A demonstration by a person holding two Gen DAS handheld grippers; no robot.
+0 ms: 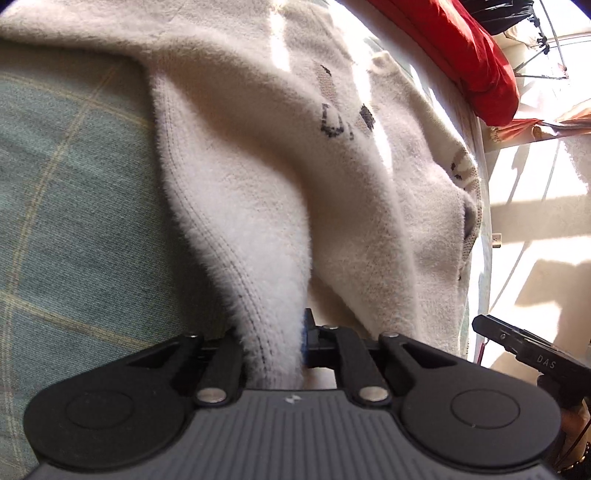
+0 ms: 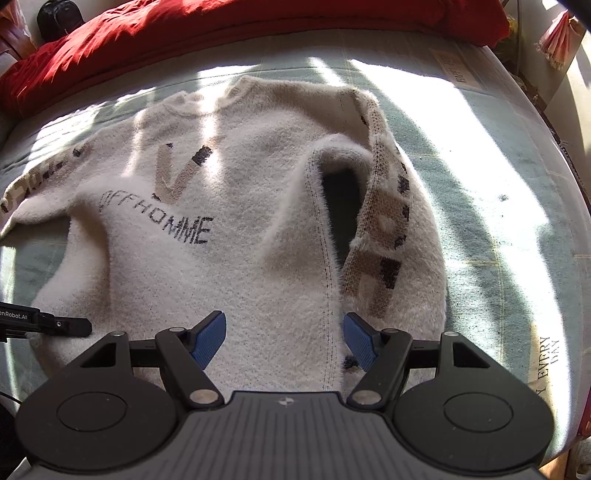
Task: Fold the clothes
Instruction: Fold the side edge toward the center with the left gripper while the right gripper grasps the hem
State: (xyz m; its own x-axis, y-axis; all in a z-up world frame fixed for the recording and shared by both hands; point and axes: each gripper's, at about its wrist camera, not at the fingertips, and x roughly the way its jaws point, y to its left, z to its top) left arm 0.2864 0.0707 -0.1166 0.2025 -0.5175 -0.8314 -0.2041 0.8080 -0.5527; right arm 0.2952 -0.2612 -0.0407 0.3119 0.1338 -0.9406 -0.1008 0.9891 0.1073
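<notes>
left gripper (image 1: 273, 343) clamped on sweater (image 1: 266, 177)

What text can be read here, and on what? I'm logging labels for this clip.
"OFFHOMME": sweater chest.
"DAS": right gripper body, left wrist view.
"enRobot.AI", cut off: left gripper body, right wrist view.
"EVERY DAY": bed sheet, near edge.
"HAPPY" plus a blurred word: sheet, far corner.

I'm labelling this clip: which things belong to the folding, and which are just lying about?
Belongs to the job:
cream sweater
left tool, gripping the sweater
right tool, open over the sweater

Just lying about:
red blanket
green checked bedcover
</notes>
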